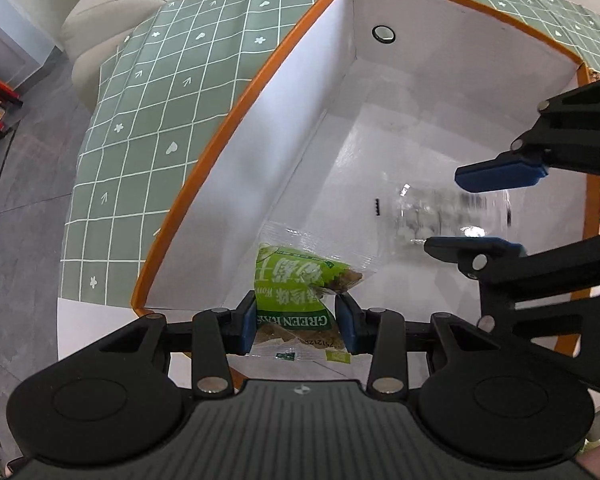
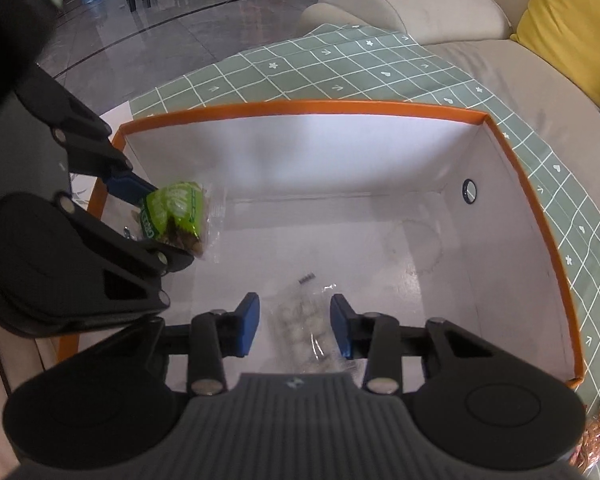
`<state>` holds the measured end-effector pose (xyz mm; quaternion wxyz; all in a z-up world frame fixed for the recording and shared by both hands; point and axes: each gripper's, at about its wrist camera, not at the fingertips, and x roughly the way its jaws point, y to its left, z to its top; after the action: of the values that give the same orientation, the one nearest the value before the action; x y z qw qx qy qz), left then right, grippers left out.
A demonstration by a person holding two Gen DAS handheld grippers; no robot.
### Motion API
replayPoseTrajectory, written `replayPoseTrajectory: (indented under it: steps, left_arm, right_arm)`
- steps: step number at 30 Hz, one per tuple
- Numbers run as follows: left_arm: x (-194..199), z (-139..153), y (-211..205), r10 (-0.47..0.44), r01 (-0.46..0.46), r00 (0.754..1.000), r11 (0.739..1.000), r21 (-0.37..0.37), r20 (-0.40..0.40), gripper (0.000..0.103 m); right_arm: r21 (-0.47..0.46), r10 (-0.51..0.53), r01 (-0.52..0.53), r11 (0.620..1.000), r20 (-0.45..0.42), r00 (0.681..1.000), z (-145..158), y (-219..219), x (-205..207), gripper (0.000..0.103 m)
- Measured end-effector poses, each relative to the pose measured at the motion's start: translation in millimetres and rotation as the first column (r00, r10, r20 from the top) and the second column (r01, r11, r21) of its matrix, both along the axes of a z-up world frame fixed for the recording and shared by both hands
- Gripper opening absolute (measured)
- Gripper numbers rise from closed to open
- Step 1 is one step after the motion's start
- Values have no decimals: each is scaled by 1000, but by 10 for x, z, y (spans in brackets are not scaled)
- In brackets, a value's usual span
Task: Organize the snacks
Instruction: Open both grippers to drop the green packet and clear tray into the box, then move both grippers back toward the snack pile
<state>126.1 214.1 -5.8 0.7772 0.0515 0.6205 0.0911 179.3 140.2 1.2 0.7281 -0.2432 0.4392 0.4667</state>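
Orange-rimmed box (image 2: 300, 107) on desk. Left claw (image 1: 296, 322) clenched on green pack (image 1: 288, 292) over box corner. Right claw (image 2: 295, 326) released, pads astride clear pack (image 2: 300, 320) inside box.

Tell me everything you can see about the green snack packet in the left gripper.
The green snack packet is crinkly plastic film with a bright green label, white lettering and clear edges showing brown pieces inside. The left gripper is shut on it, blue pads pressing both sides. It hangs over the near-left corner of the white orange-rimmed box; whether it touches the floor is unclear.
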Motion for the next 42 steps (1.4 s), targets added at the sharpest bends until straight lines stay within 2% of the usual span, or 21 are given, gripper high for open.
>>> replayPoseTrajectory:
  steps: [3, 6, 8, 10, 12, 19, 23, 25, 28, 33, 38, 42]
  left_arm:
    - [4, -8, -22, 1, -1, 1000, 1000, 15, 1, 51]
    - [2, -8, -36, -6, 6, 1000, 1000, 16, -1, 52]
    - [-2, -9, -50, -9, 9, 1000, 1000, 24, -2, 57]
    - [-6, 7, -56, -9, 9, 1000, 999, 37, 7, 69]
    - [-21, 49, -64, -5, 3, 1000, 999, 49, 26, 75]
    - [-97, 275, -117, 3, -6, 995, 1000, 30, 96, 76]
    - [-152, 453, -218, 12, -15, 985, 1000, 15, 169, 76]
    - [-186, 548, -292, 18, -21, 976, 1000, 8, 216, 76]
    - [-248, 713, -440, 19, -21, 956, 1000, 4, 294, 76]
    - [-349, 934, -695, 20, -5, 910, 999, -37, 413, 77]
    - [-444, 1081, -982, 36, 28, 856, 993, -116, 516, 78]
    - [-507, 1098, -1177, 87, 52, 820, 973, -224, 565, 78]
  right_arm:
    - [0, -1, 1, 1000, 18, 1000, 26, -19, -42, 44]
    - [-4, -13, 13, 1000, 46, 999, 33, -37, -43, 50]
    - [-3, -21, 21, 1000, 42, 999, 33, -57, -24, 52]
    - [-6, -31, 32, 999, 57, 998, 42, -84, -27, 55]
    - [-6, -48, 48, 999, 69, 996, 53, -116, -22, 58]
    - [70, -132, 127, 989, 74, 988, 204, -345, 26, 71]
    - [133, -184, 172, 976, 83, 979, 343, -553, 13, 71]
    - [160, -211, 194, 968, 96, 973, 427, -682, 4, 72]
    - [210, -265, 236, 949, 124, 956, 564, -918, -15, 85]
    - [301, -383, 327, 896, 146, 912, 769, -1379, -95, 85]
    - [346, -493, 415, 841, 178, 851, 839, -1795, -246, 85]
    - [364, -578, 495, 789, 167, 799, 802, -2164, -370, 85]
